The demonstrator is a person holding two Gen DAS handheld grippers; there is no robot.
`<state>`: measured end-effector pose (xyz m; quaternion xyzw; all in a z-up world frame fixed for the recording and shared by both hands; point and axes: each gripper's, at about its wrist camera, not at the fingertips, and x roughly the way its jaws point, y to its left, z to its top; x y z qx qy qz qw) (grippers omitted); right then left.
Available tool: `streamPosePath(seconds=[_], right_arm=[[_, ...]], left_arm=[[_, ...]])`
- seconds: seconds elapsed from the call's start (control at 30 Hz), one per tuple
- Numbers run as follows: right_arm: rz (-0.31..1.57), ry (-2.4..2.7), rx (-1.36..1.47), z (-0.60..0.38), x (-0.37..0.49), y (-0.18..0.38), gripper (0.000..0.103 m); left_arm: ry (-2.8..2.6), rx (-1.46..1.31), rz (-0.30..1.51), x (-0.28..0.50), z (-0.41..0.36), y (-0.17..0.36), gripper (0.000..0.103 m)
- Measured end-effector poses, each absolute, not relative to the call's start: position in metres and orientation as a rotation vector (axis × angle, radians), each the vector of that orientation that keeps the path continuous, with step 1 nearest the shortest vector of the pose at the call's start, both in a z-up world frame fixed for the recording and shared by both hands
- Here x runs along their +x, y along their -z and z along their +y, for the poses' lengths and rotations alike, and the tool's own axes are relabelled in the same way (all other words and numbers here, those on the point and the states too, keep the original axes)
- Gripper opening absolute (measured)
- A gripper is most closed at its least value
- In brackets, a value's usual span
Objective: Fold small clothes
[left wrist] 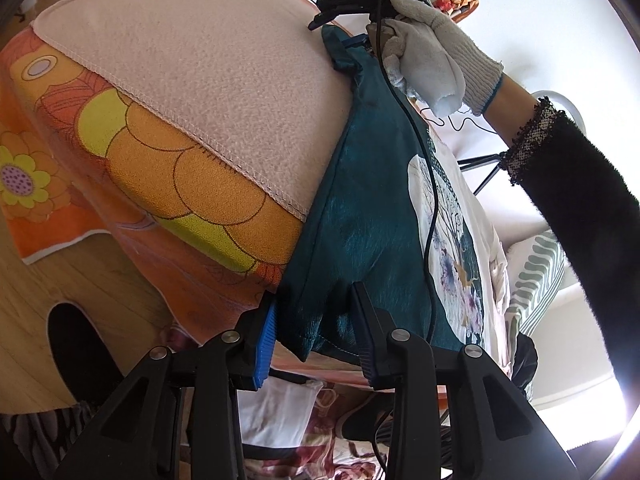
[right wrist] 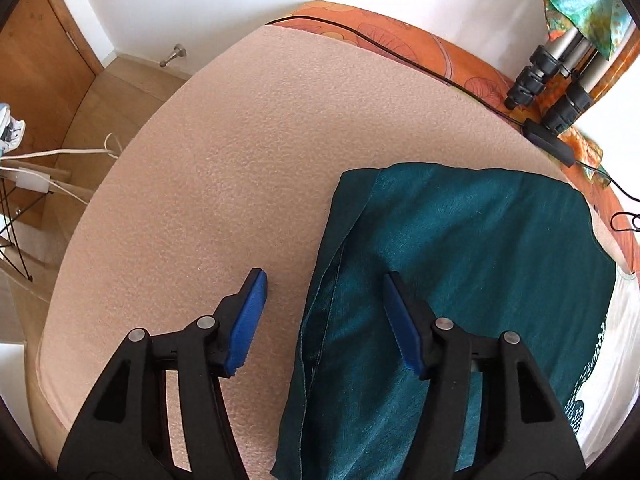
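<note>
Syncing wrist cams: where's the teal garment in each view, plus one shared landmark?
Left wrist: teal garment runs from the bottom centre, between the left claw fingers, up to the right claw at top.
Right wrist: it fills the lower right, its left edge between the open right claw fingers.
Shared landmark: the pink fleece mat beneath it.

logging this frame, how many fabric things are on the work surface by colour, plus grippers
teal garment: 1
pink fleece mat: 1
orange floral cloth: 1
grippers: 2, left gripper open around the teal hem, right gripper open over its folded edge
total: 5
</note>
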<state>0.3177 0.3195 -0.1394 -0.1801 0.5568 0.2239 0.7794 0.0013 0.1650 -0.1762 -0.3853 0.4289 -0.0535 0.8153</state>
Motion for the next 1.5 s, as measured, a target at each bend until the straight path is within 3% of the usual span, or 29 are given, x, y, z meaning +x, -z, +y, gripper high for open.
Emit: streamPosePath(seconds=[0.1, 0.3, 0.57, 0.73, 0.8, 1.17, 1.5], right_arm=[[1.202, -0.476, -0.391, 0.316, 0.32, 0.138, 0.045], [1.181, -0.434, -0.397, 0.298, 0.317, 0.134, 0.008], [1.118, -0.397, -0.363, 0.264, 0.315, 0.111, 0.006], [1.089, -0.394, -0.318, 0.249, 0.317, 0.092, 0.006], [1.079, -0.4, -0.306, 0.247, 0.318, 0.088, 0.006], [1.013, -0.42, -0.273, 0.209, 0.312, 0.052, 0.005], [0.99, -0.351, -0.179, 0.096, 0.325, 0.034, 0.005]], left_arm=[[0.115, -0.823, 0.912, 0.001, 0.165, 0.176, 0.033], [0.107, -0.812, 0.909, -0.001, 0.164, 0.175, 0.031], [0.097, -0.805, 0.91, -0.005, 0.167, 0.172, 0.025], [0.085, -0.745, 0.898, -0.009, 0.162, 0.164, 0.008], [0.09, -0.723, 0.881, -0.011, 0.162, 0.16, 0.006], [0.222, -0.595, 0.774, -0.007, 0.125, 0.117, 0.005], [0.432, -0.503, 0.815, 0.019, 0.052, 0.103, 0.005]])
